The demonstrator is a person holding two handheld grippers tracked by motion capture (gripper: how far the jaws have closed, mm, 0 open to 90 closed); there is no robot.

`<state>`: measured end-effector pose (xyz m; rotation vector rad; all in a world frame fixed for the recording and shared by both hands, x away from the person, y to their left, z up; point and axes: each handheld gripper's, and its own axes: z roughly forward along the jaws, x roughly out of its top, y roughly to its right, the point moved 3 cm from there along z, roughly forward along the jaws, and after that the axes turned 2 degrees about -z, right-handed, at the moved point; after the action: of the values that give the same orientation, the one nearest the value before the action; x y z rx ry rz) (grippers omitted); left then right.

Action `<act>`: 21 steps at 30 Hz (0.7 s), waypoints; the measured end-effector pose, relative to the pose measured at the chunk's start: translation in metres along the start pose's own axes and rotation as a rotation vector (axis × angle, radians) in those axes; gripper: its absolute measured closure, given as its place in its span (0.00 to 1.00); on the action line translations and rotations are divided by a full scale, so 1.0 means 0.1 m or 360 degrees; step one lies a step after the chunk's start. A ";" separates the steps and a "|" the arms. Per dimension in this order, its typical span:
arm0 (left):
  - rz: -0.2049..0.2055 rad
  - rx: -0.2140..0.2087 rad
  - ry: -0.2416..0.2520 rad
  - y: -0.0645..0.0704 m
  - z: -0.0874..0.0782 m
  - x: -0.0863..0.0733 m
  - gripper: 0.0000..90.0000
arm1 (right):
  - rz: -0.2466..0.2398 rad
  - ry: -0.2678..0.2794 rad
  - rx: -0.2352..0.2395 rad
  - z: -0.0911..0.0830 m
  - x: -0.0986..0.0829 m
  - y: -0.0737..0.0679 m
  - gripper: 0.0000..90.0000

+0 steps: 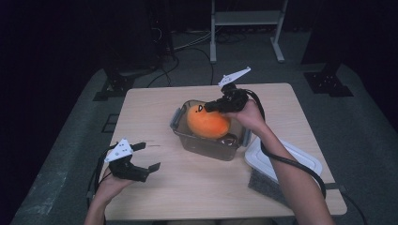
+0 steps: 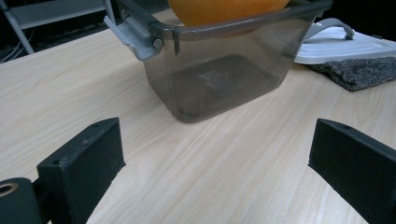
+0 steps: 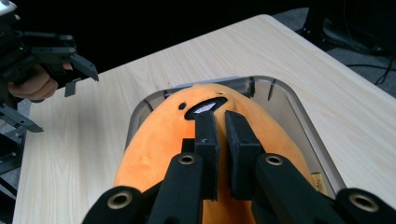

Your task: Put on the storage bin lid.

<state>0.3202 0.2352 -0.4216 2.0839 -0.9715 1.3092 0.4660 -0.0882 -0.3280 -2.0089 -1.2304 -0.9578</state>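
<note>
Right gripper [image 3: 221, 122] pinching rounded orange plush toy [image 3: 159, 140], small dark mouth

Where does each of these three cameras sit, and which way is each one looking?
High view: above the person's side, looking forward and down at the table; both forearms and grippers show.
Left gripper view: rides the left gripper, facing the smoky plastic tub; its jaws stand wide apart.
Right gripper view: rides the right gripper, looking down on the orange plush toy; jaws nearly together.
All three share the tub and toy.
</note>
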 end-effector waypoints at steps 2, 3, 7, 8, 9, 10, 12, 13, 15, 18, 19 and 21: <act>0.0002 -0.0003 -0.0004 0.00 0.01 0.00 0.03 | 0.0009 -0.0011 -0.0006 0.02 -0.02 0.02 0.93; 0.0006 -0.0006 -0.0006 0.00 0.01 0.00 0.03 | 0.0013 -0.0014 -0.0009 0.03 -0.04 0.03 0.93; 0.0008 -0.0013 -0.0002 0.01 0.03 0.02 0.03 | 0.0025 -0.0035 -0.0018 0.07 -0.08 0.06 0.93; 0.0008 -0.0012 -0.0002 0.01 0.02 0.01 0.03 | 0.0033 -0.0036 -0.0021 0.07 -0.09 0.07 0.93; 0.0001 -0.0011 0.0002 0.01 0.02 0.01 0.03 | 0.0041 -0.0039 -0.0022 0.08 -0.09 0.08 0.93; 0.0003 -0.0007 0.0004 0.00 0.02 0.01 0.03 | 0.0041 -0.0041 -0.0022 0.09 -0.10 0.09 0.93; 0.0001 -0.0005 0.0008 0.00 0.01 0.02 0.03 | 0.0048 -0.0052 -0.0029 0.11 -0.12 0.10 0.93; 0.0002 -0.0005 0.0009 0.00 0.01 0.02 0.03 | 0.0053 -0.0058 -0.0028 0.12 -0.12 0.11 0.93; 0.0007 -0.0007 0.0004 0.01 0.01 0.02 0.03 | 0.0048 -0.0065 -0.0029 0.13 -0.13 0.11 0.93; 0.0004 -0.0005 0.0000 0.01 0.02 0.02 0.03 | 0.0049 -0.0080 -0.0036 0.15 -0.13 0.10 0.93; 0.0004 -0.0005 0.0004 0.01 0.01 0.02 0.03 | 0.0052 -0.0083 -0.0037 0.15 -0.13 0.10 0.93; 0.0002 -0.0001 0.0014 0.01 0.01 0.02 0.03 | 0.0056 -0.0086 -0.0038 0.15 -0.13 0.10 0.93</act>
<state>0.3206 0.2334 -0.4197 2.0762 -0.9693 1.3173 0.4753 -0.0865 -0.3485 -2.0805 -1.2136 -0.9108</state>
